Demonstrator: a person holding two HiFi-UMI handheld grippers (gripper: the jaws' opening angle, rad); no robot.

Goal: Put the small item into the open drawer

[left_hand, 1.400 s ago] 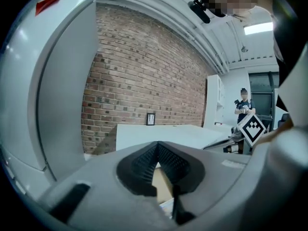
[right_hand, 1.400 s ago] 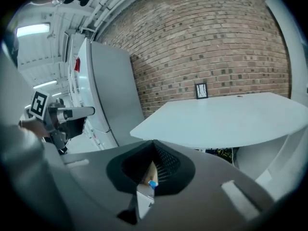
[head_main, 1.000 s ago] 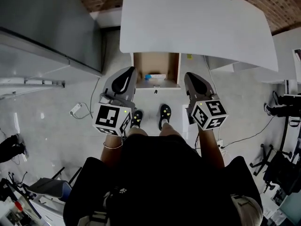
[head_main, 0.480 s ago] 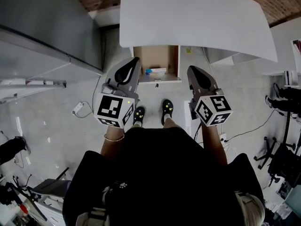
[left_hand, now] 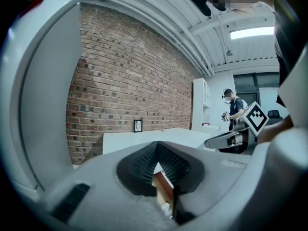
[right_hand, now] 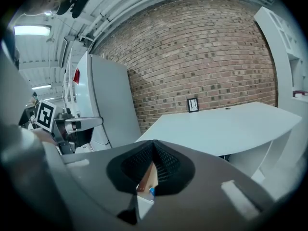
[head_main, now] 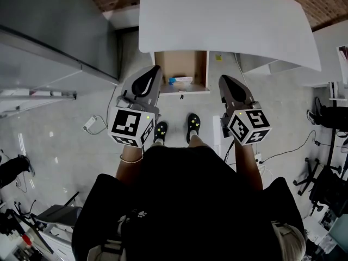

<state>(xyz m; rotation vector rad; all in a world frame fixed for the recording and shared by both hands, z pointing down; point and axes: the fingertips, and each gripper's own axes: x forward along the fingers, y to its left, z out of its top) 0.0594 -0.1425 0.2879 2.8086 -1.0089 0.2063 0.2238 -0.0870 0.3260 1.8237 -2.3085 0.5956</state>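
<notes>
- Lying in the open drawer (head_main: 176, 64), near its front edge, the small item (head_main: 180, 81) is seen.
- The left gripper (head_main: 156, 69) and right gripper (head_main: 222, 79) are closed on nothing.
- The item could be jolted if the drawer were knocked by a gripper.

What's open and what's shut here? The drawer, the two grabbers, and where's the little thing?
drawer: open, pulled out from under the white desk.
small item: lying inside the drawer, near its front edge.
left gripper: jaws together, nothing between them.
right gripper: jaws together, nothing between them.
</notes>
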